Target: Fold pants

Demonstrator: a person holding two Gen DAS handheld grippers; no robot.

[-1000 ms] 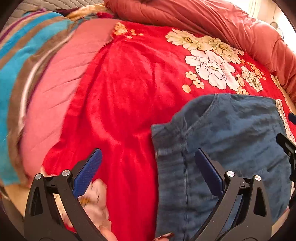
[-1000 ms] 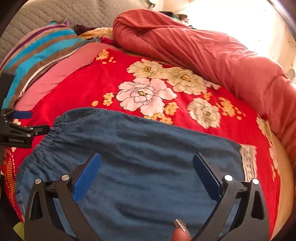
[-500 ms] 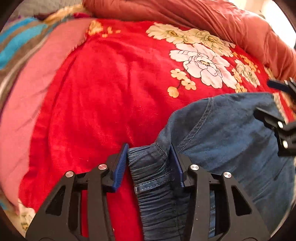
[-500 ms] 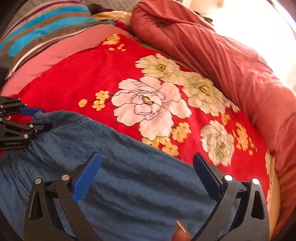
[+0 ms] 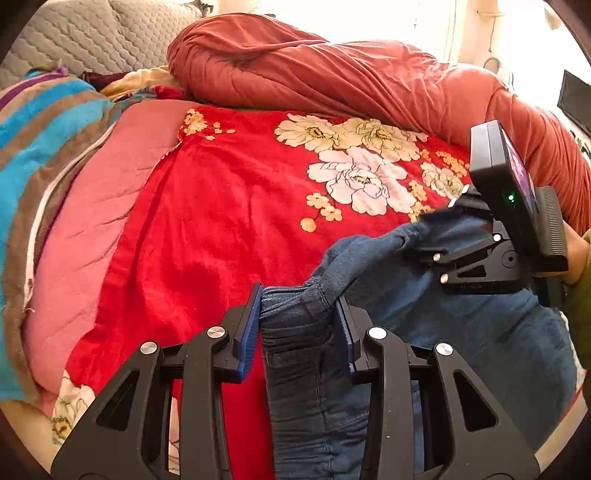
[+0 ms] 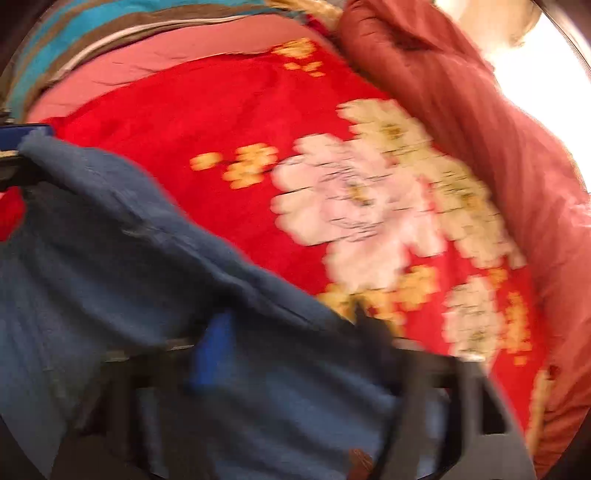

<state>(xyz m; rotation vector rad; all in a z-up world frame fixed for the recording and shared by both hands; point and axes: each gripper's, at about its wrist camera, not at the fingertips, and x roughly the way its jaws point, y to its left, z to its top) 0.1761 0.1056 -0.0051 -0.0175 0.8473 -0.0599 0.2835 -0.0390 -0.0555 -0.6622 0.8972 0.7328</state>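
Blue denim pants [image 5: 461, 332], matt woven cloth with a gathered, ribbed waistband. Plush red floral blanket [image 5: 221, 221], velvety with a soft sheen. Rust-red quilted duvet [image 5: 332, 74], smooth matt fabric. Grey quilted headboard [image 5: 92, 33], stitched cloth. Black matt plastic left gripper [image 5: 299, 325] with shiny metal bolts.

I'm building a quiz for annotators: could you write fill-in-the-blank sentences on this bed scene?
1. The left gripper is closing its fingers on the gathered ____ of the blue denim pants.
2. The pants lie on a ____ plush blanket with white flowers.
3. A rolled rust-coloured quilt lies along the blanket's ____ edge.

Missing words: waistband; red; far
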